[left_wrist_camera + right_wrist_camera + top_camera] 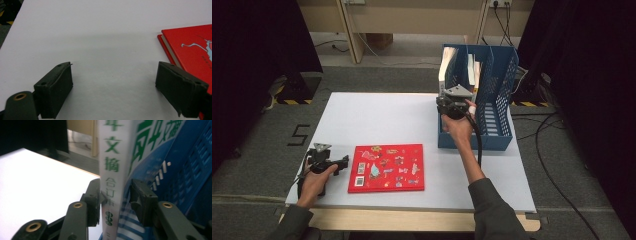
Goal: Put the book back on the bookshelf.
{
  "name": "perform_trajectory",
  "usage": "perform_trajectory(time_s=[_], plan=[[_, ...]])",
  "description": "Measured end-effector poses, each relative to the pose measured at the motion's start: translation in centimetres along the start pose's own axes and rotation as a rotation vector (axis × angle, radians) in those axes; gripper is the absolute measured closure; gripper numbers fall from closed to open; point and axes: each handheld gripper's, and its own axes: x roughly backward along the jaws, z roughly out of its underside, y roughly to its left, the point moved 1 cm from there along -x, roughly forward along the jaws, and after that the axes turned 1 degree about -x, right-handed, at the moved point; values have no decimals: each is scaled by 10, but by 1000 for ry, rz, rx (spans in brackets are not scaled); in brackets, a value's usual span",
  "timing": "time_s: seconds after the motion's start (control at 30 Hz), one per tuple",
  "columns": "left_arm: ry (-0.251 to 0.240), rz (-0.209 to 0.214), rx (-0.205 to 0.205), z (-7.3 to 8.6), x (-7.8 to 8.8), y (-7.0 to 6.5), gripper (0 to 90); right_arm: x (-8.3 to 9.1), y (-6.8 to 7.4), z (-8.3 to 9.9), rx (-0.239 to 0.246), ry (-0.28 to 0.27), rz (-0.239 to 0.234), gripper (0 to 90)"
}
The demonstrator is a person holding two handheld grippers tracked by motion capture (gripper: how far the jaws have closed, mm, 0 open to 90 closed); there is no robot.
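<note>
A thick white book [111, 170] with green characters on its spine stands upright in the left bay of a blue mesh file rack [499, 107]. My right gripper [116, 192] straddles this spine. Its left pad [96, 200] touches the spine, and its right pad [137, 195] stands a little off the cover. From above, the right gripper [451, 102] is at the rack's front left corner, below the white book [447, 67]. A red picture book [387, 167] lies flat near the table's front edge. My left gripper [343, 162] rests open just left of it, with bare table between its jaws [115, 87].
The white table [377, 120] carries the rack at its back right. More books stand in the rack's middle bay [473, 70]. The red book's corner [190, 47] lies beside the left gripper's right jaw. Grey floor and black curtains surround the table.
</note>
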Motion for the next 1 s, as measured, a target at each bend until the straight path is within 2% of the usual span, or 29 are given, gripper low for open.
perform_trajectory(time_s=[0.13,0.23,0.27,0.3,0.43,0.47,0.5,0.53,0.6,0.67,0.7,0.8,1.0], plan=[[0,0,0,0,0,0,130,-6,1,-1,15,8,24,594],[0,0,0,0,0,0,130,-8,0,-1,1,12,15,594],[1,0,0,0,0,0,130,-8,1,-3,30,22,22,585],[0,0,0,0,0,0,130,-8,0,-3,32,23,21,583],[0,0,0,0,0,0,130,-9,-2,-2,5,24,11,570],[0,0,0,0,0,0,130,-10,-3,-1,2,28,6,547],[0,1,0,0,0,0,130,-10,-3,0,-29,34,-8,472],[0,1,0,0,0,0,130,-11,-2,1,-48,36,-15,447],[0,1,0,0,0,0,130,-9,0,4,-7,46,-5,432],[0,1,0,0,0,0,130,-8,1,4,-5,51,-12,414],[0,1,0,0,0,0,130,-7,1,5,-16,52,-25,397],[0,2,1,0,0,0,130,-3,0,5,-32,55,-22,348],[-1,5,2,0,0,1,131,15,-5,11,-53,39,-35,317]])
